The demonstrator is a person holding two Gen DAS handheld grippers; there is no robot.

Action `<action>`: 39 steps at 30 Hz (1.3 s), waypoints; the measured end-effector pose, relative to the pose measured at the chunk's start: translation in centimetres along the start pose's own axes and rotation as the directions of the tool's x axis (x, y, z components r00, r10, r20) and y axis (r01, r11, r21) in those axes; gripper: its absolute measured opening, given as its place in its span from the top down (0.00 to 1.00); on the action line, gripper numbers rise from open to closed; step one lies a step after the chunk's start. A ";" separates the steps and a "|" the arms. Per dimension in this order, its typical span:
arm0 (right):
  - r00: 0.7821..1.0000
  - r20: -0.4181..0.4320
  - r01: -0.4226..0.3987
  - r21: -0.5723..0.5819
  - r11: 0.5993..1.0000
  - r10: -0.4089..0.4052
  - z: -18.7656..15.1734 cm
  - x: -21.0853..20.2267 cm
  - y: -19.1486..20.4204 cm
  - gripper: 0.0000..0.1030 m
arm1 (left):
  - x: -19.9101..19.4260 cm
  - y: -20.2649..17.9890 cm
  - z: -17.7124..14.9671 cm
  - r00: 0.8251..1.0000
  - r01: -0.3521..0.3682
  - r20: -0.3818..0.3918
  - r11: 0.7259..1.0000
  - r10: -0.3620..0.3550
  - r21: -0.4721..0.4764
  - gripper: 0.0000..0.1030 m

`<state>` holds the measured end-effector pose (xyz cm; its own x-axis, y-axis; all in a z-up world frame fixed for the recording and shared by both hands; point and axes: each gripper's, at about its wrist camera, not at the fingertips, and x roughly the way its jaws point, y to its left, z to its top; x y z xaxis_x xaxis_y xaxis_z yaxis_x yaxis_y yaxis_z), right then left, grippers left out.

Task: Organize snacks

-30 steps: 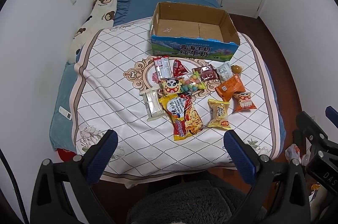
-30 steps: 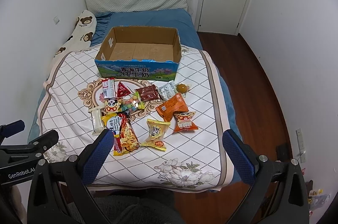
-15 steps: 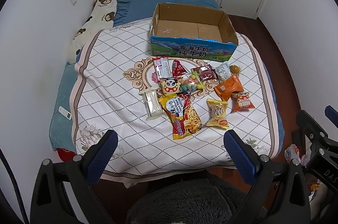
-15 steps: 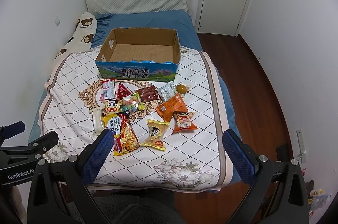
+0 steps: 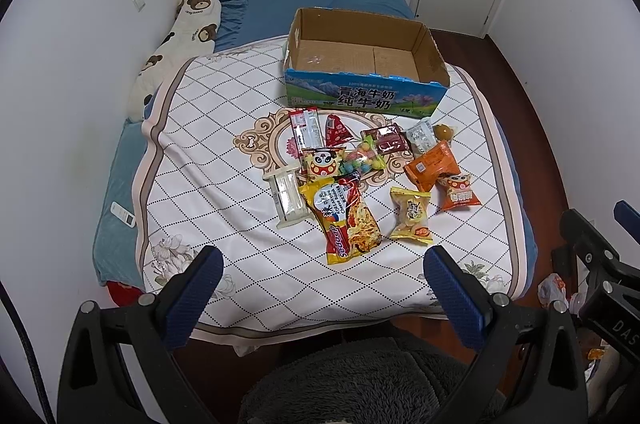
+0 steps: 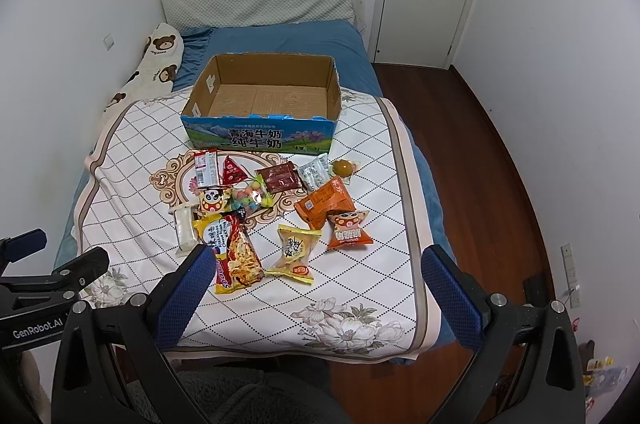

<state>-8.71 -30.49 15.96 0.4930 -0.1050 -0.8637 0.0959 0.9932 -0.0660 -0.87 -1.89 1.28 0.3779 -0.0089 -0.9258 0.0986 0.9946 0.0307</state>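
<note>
1. Gripper state: the left gripper (image 5: 320,288) and the right gripper (image 6: 316,284) both stand wide apart and hold nothing, near the foot of the bed and short of the snacks.
2. Task items: the snacks lie in a loose cluster on the quilt (image 5: 208,127), just in front of the cardboard box (image 5: 362,57), which holds nothing.
3. Risk, overlap: the noodle packet (image 5: 344,220) lies over the edge of the panda packet (image 5: 322,163). A pinch here can catch two wrappers or drag the neighbour.
4. Risk, flat film: the yellow bun packet (image 5: 411,212) and the clear-wrapped bar (image 5: 287,197) lie flat on soft bedding. The fingers can press into the quilt and slip off the film.
5. Risk, rolling: the round amber sweet (image 5: 444,132) may roll when nudged.
6. Risk, crowding: both grippers entering the cluster together may collide.
7. Count: twelve snacks are visible, one box, two grippers.
8. Count detail: two orange packets, one candy bag (image 5: 366,161), one brown packet, one red triangular packet.
</note>
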 end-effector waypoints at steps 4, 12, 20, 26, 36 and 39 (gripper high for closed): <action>1.000 0.002 -0.002 0.001 1.000 0.002 0.0 -0.1 -0.1 0.00 | -0.4 -0.2 0.1 1.000 0.001 0.004 1.000 -0.001 -0.001 0.00; 1.000 0.010 -0.002 0.000 1.000 0.002 0.2 -0.8 -0.4 0.00 | -0.7 0.1 0.0 1.000 0.005 0.008 1.000 -0.005 -0.002 0.00; 1.000 0.010 -0.002 0.001 1.000 0.002 0.2 -0.8 -0.4 0.00 | -0.9 0.1 0.2 1.000 0.011 0.009 1.000 -0.011 -0.002 0.00; 1.000 0.011 -0.002 0.001 1.000 0.002 0.1 -0.8 -0.3 0.00 | -0.9 0.1 0.1 1.000 0.013 0.008 1.000 -0.013 -0.002 0.00; 0.998 -0.050 -0.029 0.038 0.999 0.031 0.5 3.6 -0.9 0.00 | 6.5 1.4 2.1 0.996 -0.013 -0.092 0.998 0.008 -0.058 0.00; 0.994 -0.107 -0.031 0.064 0.997 0.037 0.1 8.3 -1.4 0.00 | 11.9 1.9 2.7 0.982 -0.027 -0.188 0.997 0.012 -0.079 0.00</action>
<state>-4.71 -32.75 8.96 0.4007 -0.0618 -0.9141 0.1358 0.9907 -0.0075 6.28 -0.42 -8.66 0.1997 0.0226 -0.9796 0.0153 0.9995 0.0262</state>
